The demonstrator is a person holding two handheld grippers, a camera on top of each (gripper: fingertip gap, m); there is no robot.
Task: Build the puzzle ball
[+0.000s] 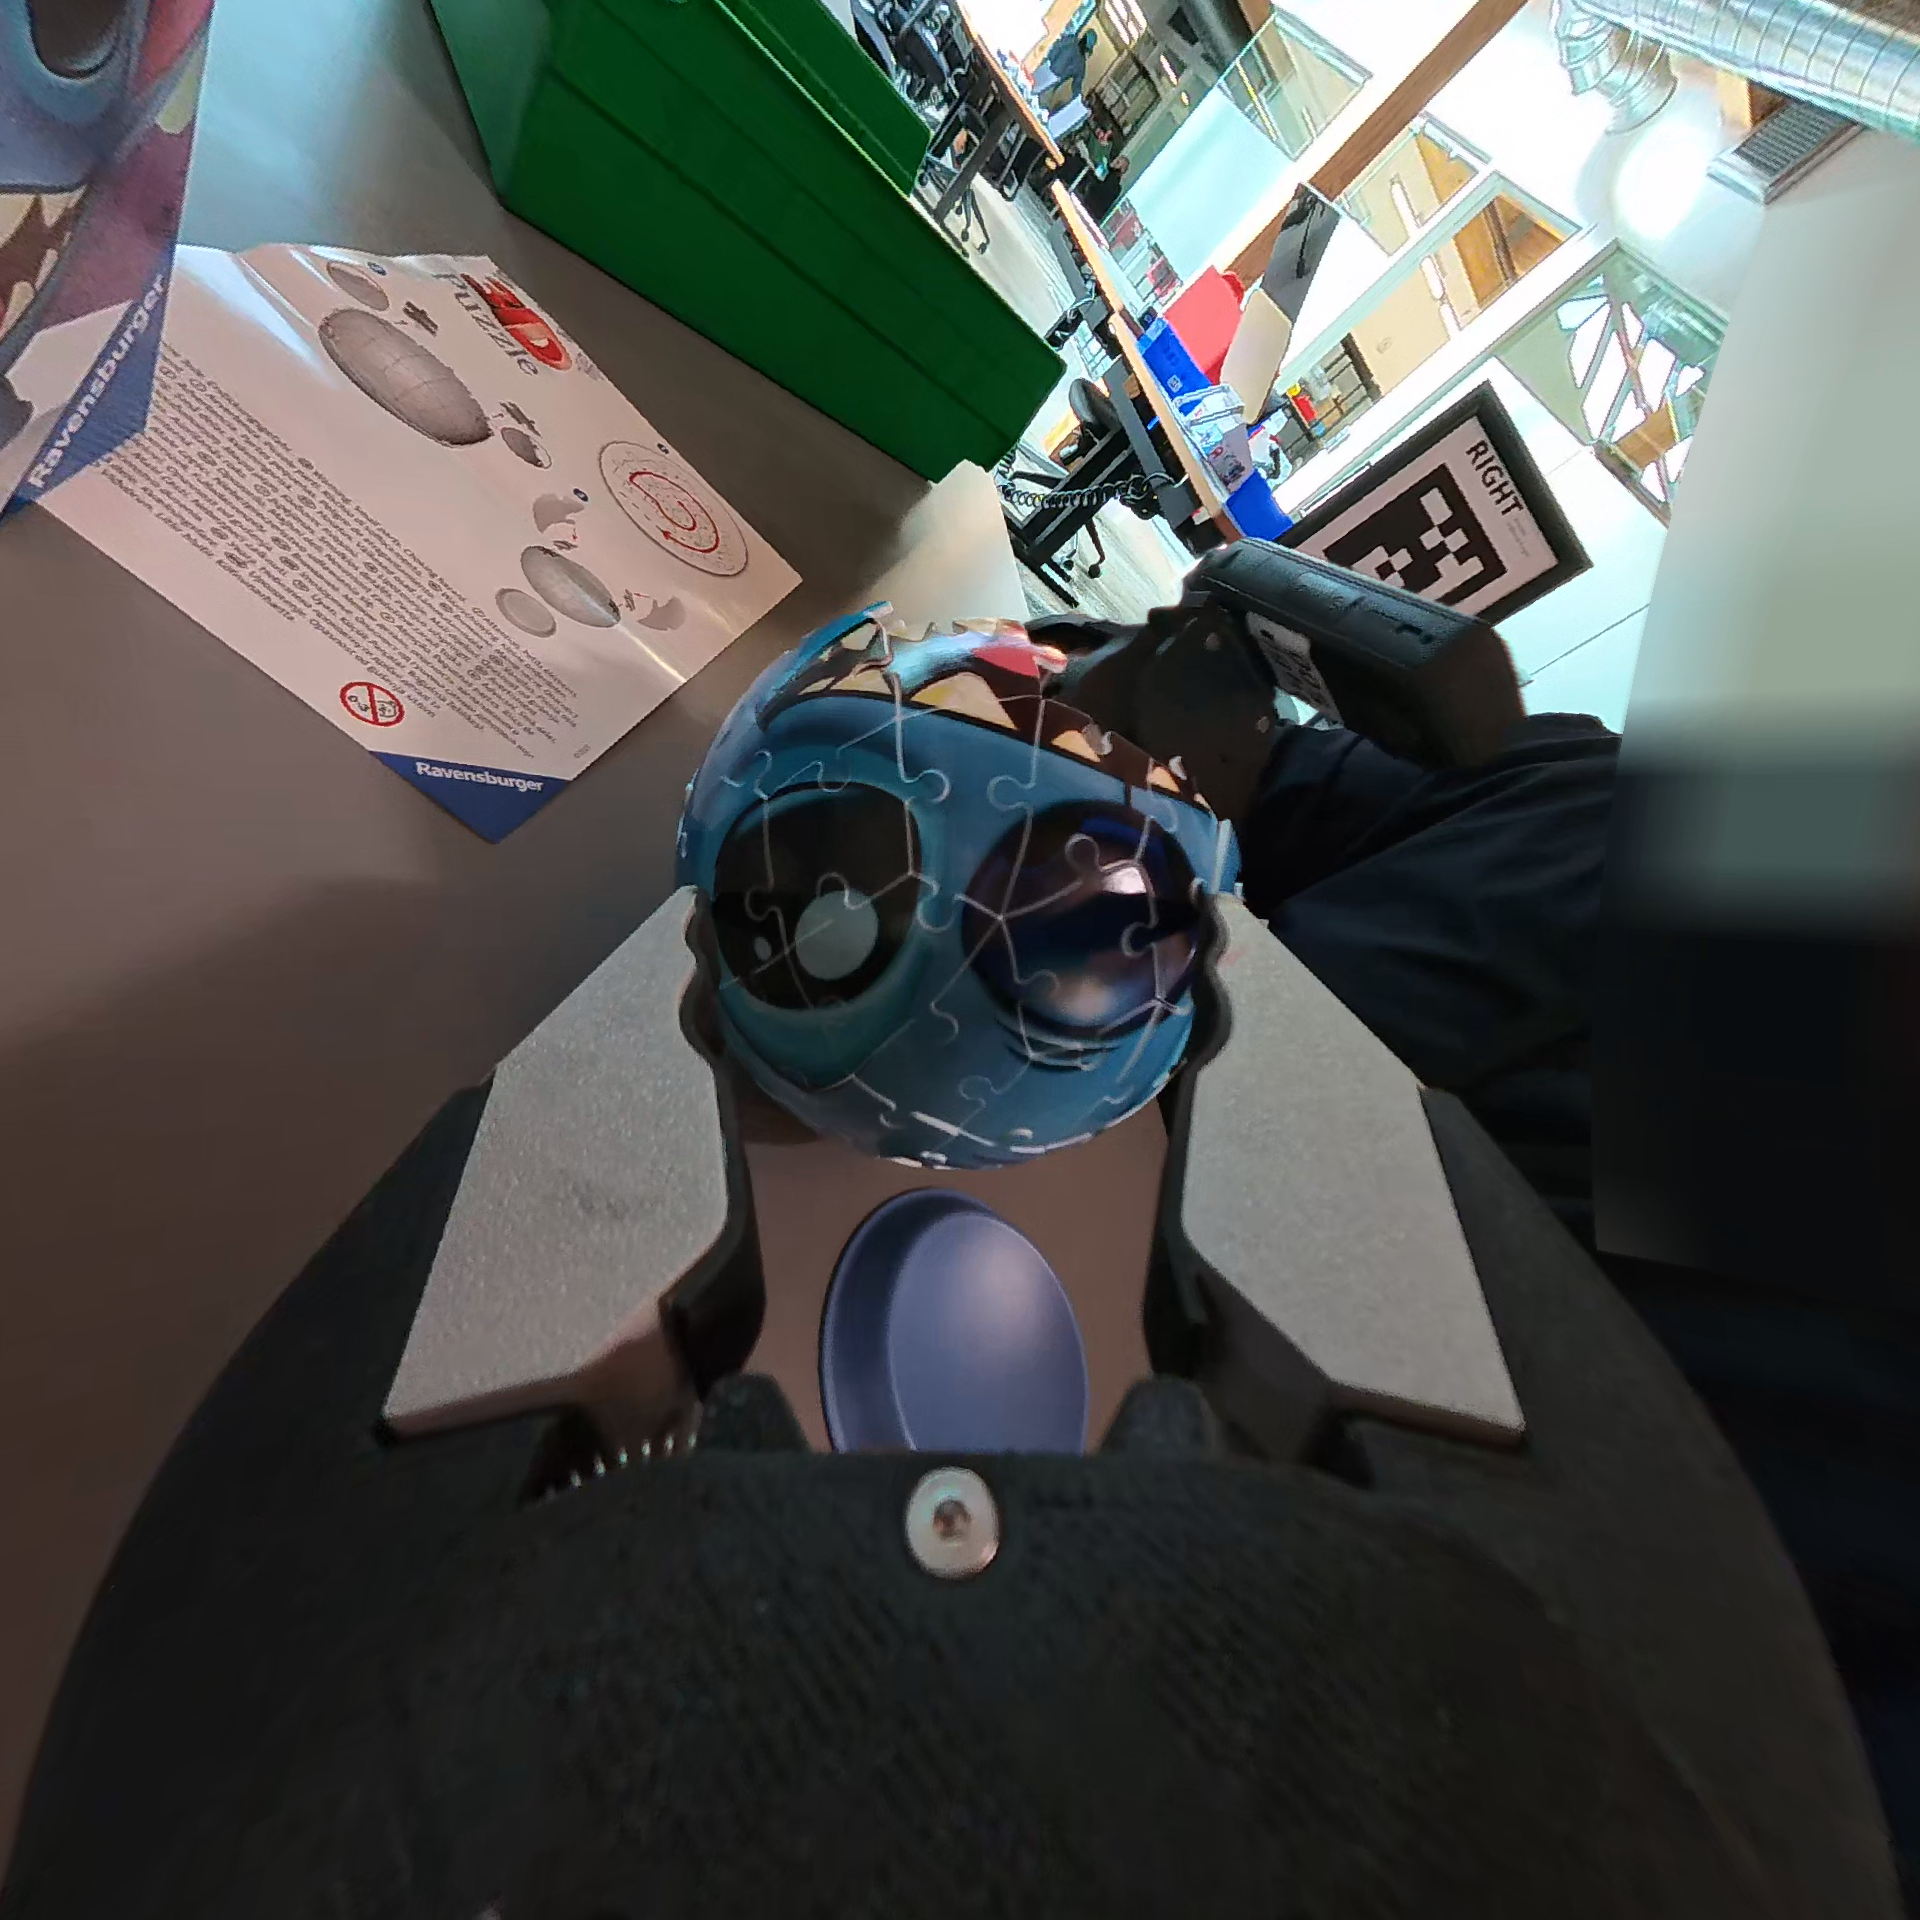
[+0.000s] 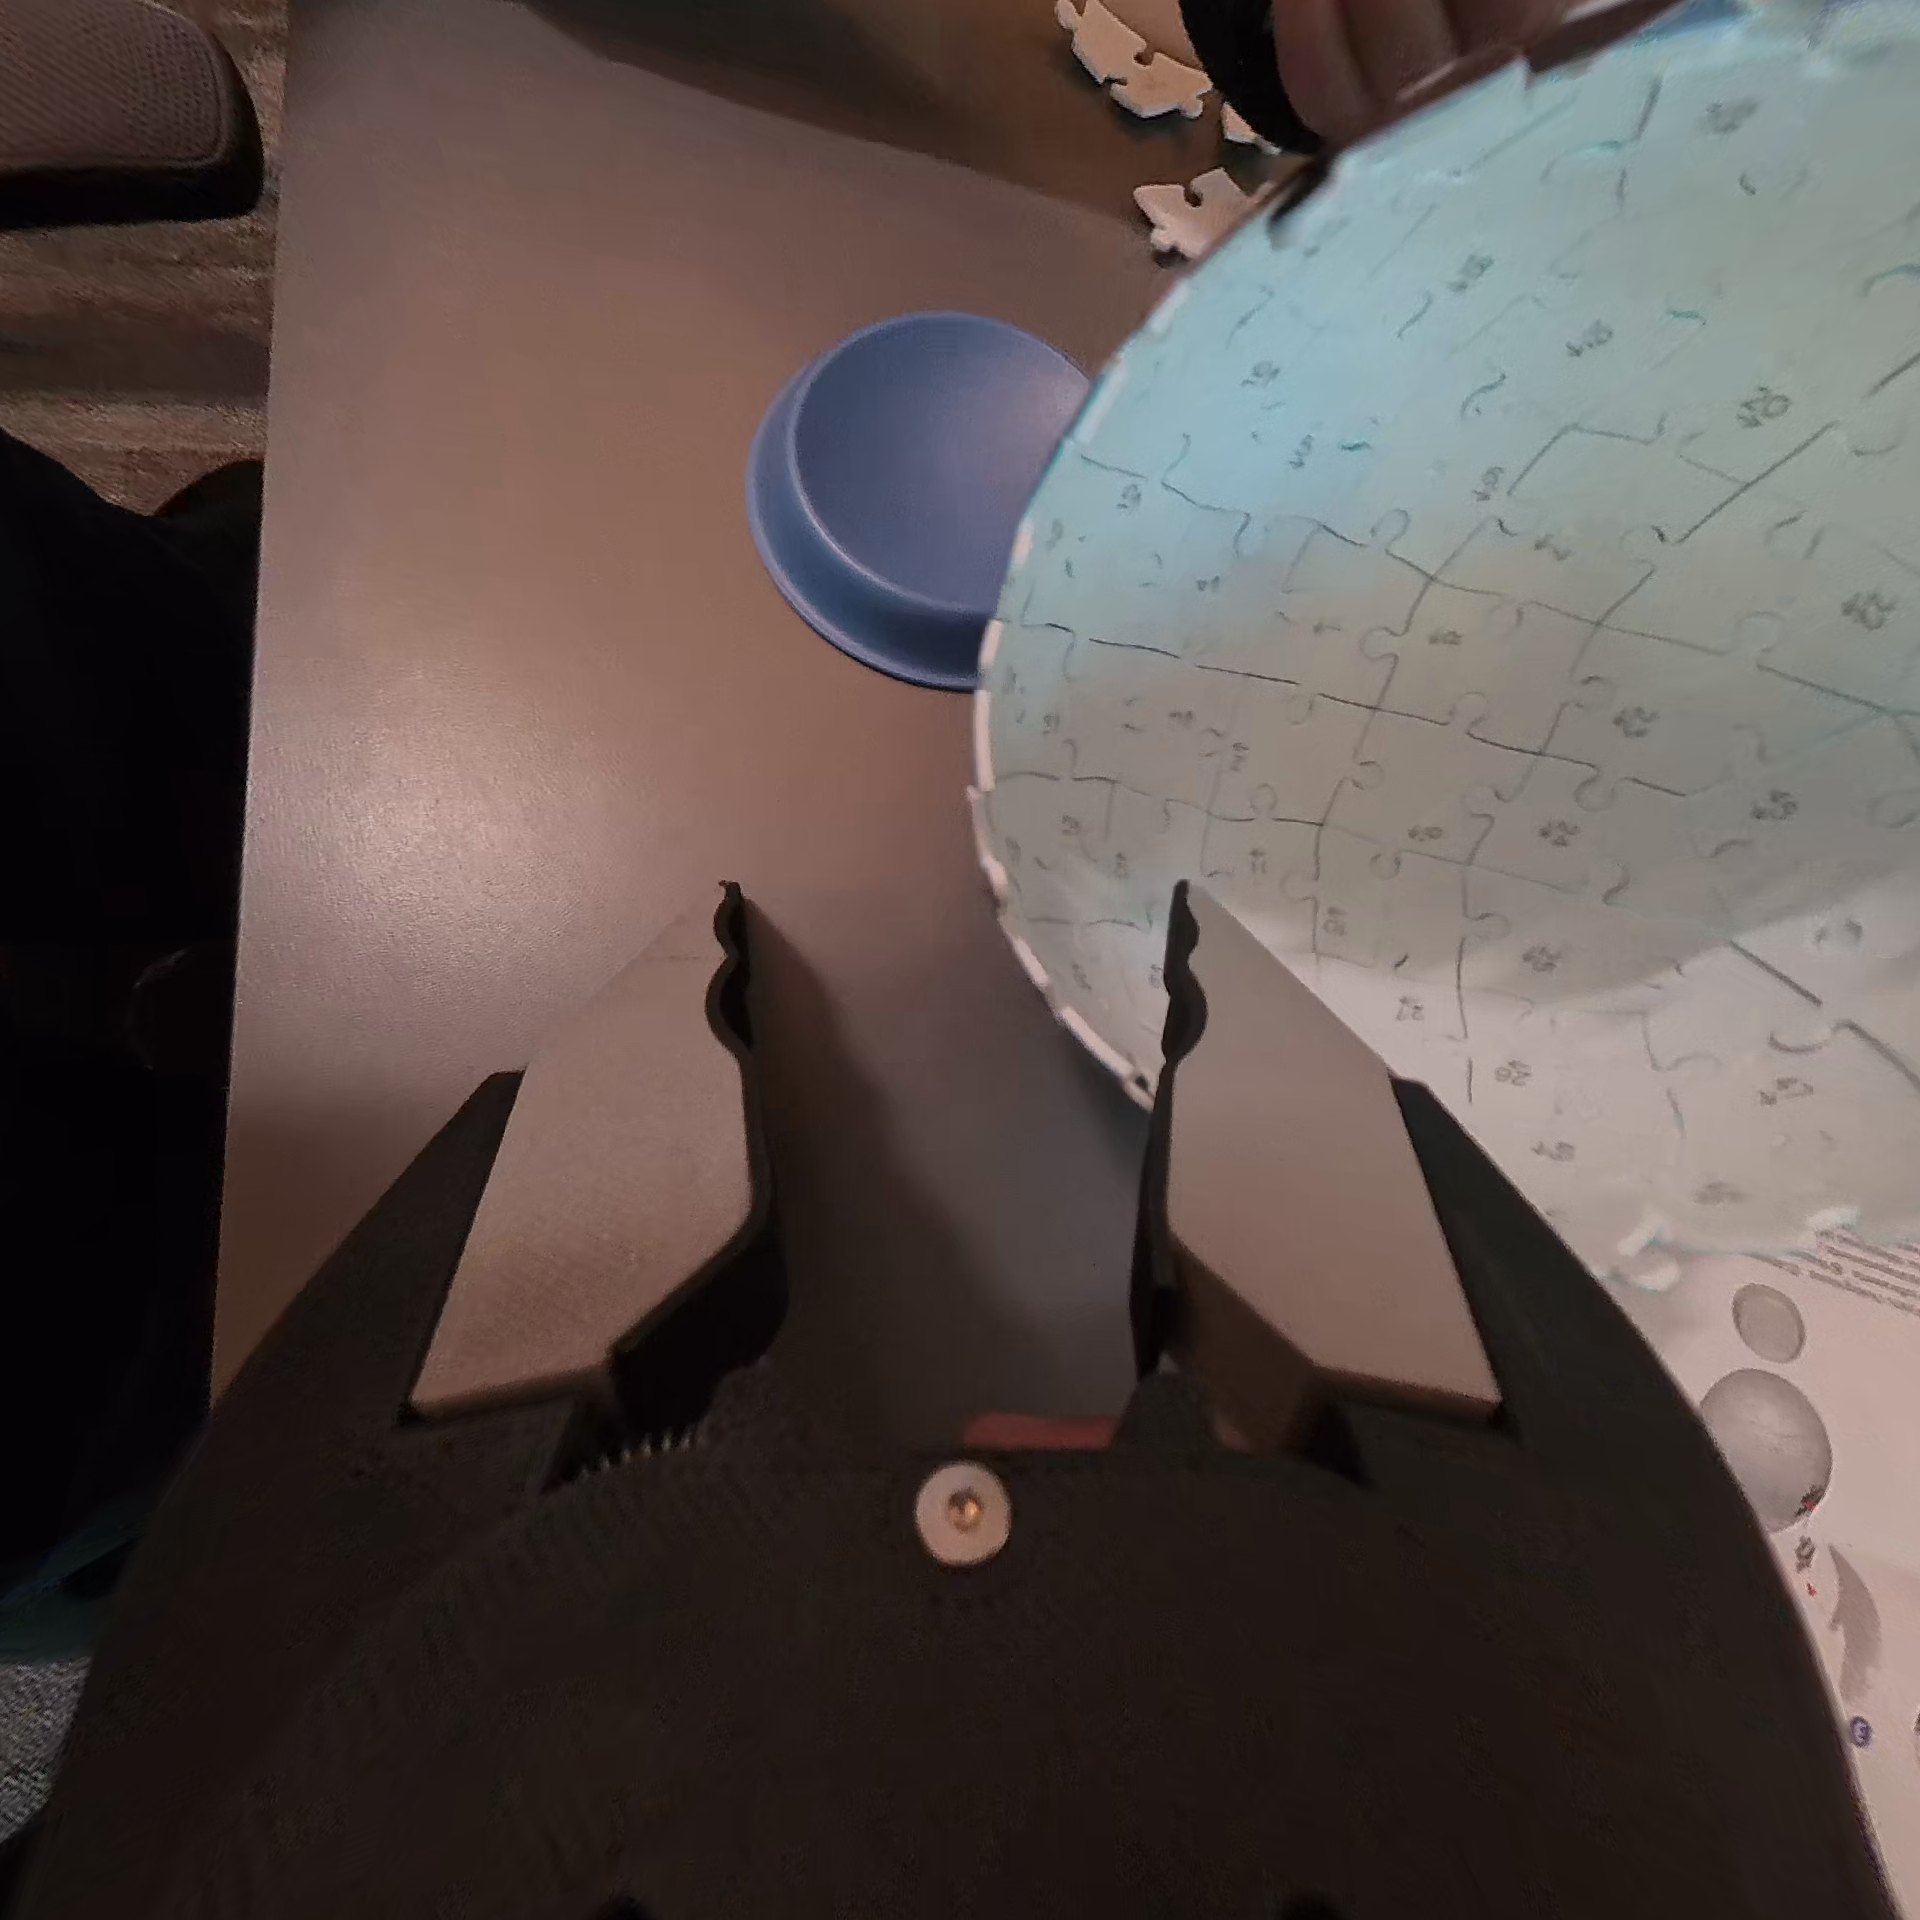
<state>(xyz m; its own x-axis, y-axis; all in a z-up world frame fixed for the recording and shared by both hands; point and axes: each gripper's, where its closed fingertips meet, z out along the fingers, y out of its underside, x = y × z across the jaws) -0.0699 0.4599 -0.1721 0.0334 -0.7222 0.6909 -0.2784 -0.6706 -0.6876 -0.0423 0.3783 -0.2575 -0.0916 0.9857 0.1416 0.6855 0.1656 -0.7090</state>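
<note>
Left wrist view, left to right: puzzle box [image 1: 73,239] sat at the far left edge, cut off by the frame. Instruction sheet [image 1: 416,520] lay flat just beside it, one corner pointing toward the table's middle. Green bins [image 1: 748,229] were stacked behind the sheet, near the table's [image 1: 208,987] far edge. Bare grey tabletop lay open between the sheet and the left gripper [image 1: 951,977]. Left gripper held the puzzle ball [image 1: 956,904] off the table, fingers clamped on either side of it. The ball was unfinished, its upper rim a jagged line of piece tabs. Blue stand [image 1: 951,1325] sat on the table below the ball, between the finger bases, apart from the ball. Right gripper [image 1: 1340,634] showed behind the ball's open rim, close to it; contact could not be told.

Right wrist view, left to right: table's left edge ran down the frame, floor beyond. Wide clear tabletop lay ahead of the right gripper [image 2: 951,904], which was spread apart with nothing between its fingers. Blue stand [image 2: 904,499] sat ahead, partly hidden by the ball. Ball's pale inner shell [image 2: 1507,675] filled the right side, its rim just beside the right finger. Loose white pieces [image 2: 1143,73] lay at the top edge. Sheet [image 2: 1818,1455] showed bottom right.
</note>
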